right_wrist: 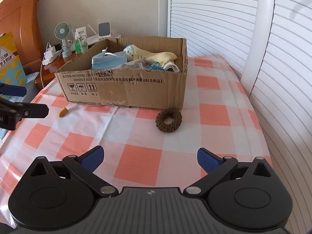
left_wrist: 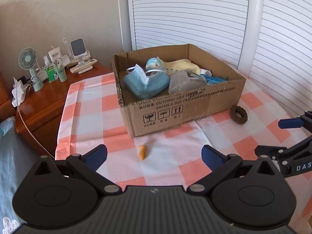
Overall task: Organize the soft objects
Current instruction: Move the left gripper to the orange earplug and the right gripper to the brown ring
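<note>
A cardboard box (left_wrist: 195,105) (right_wrist: 124,91) stands on the checked tablecloth and holds blue face masks (left_wrist: 145,81) (right_wrist: 108,60), a grey cloth (left_wrist: 185,81), a yellow cloth (left_wrist: 183,65) (right_wrist: 156,55) and other soft items. A small orange earplug (left_wrist: 142,152) (right_wrist: 63,112) lies in front of the box. A brown scrunchie (left_wrist: 238,114) (right_wrist: 168,120) lies by the box's right corner. My left gripper (left_wrist: 154,156) is open and empty just before the earplug. My right gripper (right_wrist: 150,159) is open and empty, short of the scrunchie.
A wooden nightstand (left_wrist: 48,101) (right_wrist: 50,70) at the left carries a small fan (left_wrist: 29,62) (right_wrist: 62,31), bottles, a charger and remotes. White louvred doors (left_wrist: 195,13) stand behind the table. The table's left edge drops to bedding (left_wrist: 11,156).
</note>
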{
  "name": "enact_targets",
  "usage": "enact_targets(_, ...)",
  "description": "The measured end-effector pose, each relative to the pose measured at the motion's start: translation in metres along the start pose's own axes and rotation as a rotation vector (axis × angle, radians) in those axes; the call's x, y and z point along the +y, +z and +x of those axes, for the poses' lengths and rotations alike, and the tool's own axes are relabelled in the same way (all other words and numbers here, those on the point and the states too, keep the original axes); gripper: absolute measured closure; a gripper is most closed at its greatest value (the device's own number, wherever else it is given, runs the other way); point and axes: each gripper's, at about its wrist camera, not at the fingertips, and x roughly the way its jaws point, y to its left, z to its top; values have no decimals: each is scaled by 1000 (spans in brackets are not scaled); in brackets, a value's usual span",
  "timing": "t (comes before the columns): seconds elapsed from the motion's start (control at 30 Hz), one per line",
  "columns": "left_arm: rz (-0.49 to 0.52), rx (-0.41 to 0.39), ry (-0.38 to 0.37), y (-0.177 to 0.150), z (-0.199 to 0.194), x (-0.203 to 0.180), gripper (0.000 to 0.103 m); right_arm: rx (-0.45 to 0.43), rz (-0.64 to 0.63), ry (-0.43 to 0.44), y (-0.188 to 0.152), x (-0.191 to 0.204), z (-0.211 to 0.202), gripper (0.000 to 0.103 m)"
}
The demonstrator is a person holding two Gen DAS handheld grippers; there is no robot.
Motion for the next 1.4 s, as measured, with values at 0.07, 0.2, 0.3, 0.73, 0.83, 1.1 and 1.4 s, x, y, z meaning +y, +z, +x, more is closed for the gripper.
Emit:
enact_targets(0.07,-21,5,-2,-9,1,1,1,23,15,-17,-2,-3,9,0)
enact_targets(0.2,-63,14,-17,-24,8,3,1,73,18,-37,-8,-5,26,0)
enact_targets(0.3,-86,36,-6,-31,19,5,1,84,-2,-56,-11,-3,32,0)
enact_targets(0.73,-144,113,39,-42,64,10,1,52,-23,-77,-13,2,35,0)
enact_targets(0.83,-134,107,-2,-38,67,5,1,56,-23,-79,-12,2,36,0)
enact_targets(1.1,-111,107,-130,-28,72,-10,1,50,-26,-77,-14,3,35,0)
enact_targets(1.4,-129,89,-254,-22,75,-16,1,46,-30,-73,-15,3,34,0)
